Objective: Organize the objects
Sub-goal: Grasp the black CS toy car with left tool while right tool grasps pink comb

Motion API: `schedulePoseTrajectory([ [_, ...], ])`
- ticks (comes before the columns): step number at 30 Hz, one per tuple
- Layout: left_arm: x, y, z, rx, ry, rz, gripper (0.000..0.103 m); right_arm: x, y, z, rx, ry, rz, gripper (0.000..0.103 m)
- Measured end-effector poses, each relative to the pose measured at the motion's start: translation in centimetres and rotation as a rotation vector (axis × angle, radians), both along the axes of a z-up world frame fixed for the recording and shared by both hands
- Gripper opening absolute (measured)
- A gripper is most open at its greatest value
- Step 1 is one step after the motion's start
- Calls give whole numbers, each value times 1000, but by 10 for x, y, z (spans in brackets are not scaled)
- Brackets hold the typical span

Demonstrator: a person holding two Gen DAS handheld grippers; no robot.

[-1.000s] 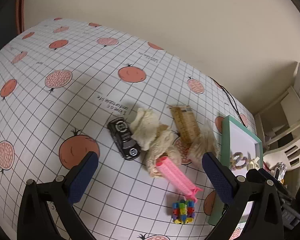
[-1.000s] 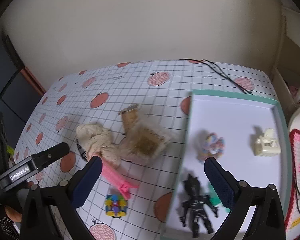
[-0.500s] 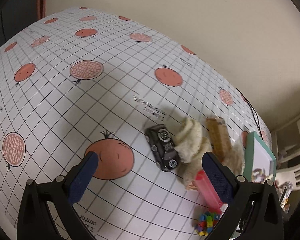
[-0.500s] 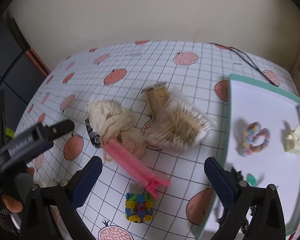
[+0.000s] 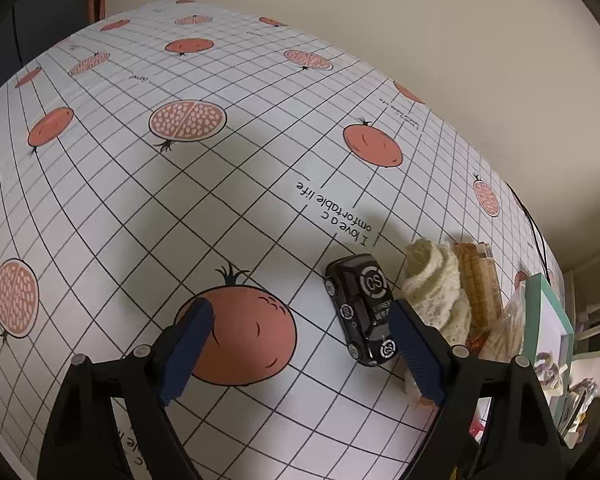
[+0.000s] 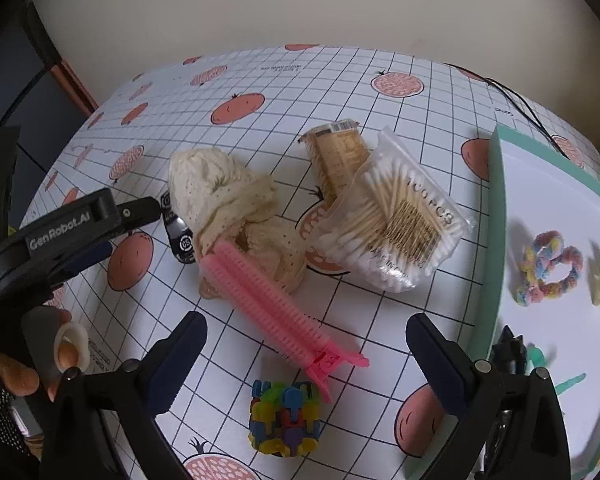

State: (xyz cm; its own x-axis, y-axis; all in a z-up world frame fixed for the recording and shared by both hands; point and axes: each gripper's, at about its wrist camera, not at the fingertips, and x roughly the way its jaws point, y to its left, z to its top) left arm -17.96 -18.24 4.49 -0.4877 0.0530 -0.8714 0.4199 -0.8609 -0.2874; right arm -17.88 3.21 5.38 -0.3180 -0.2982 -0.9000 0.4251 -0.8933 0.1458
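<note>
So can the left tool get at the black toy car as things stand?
Probably yes. The left tool is open and low beside the black toy car, whose near side is uncovered. The cream knitted cloth presses against its far side, so the right-hand finger has little room there.

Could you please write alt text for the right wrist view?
The open right claw hovers over a pink hair roller clip and a colourful block toy on a fruit-print tablecloth. Behind lie a cream cloth and cotton swabs; a teal tray sits right.
</note>
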Motion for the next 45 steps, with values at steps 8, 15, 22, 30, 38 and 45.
schedulePoseTrajectory([
  [8,-8,7,-5,-4,6,-31,84,-1,-2,-9,20,-7,4,98],
  [15,-16,15,-7,-16,22,-55,82,-5,3,-15,27,-19,-4,97],
  [22,-19,21,-9,-33,24,-64,78,-5,4,-18,28,-24,-3,95],
  [30,-21,28,-9,-67,28,-78,69,-6,5,-23,36,-31,-5,87],
  [38,-22,31,-8,-53,32,-95,59,-5,5,-22,34,-26,-1,74],
  [45,-23,32,-7,-36,26,-103,50,-2,4,-20,33,-23,13,63],
])
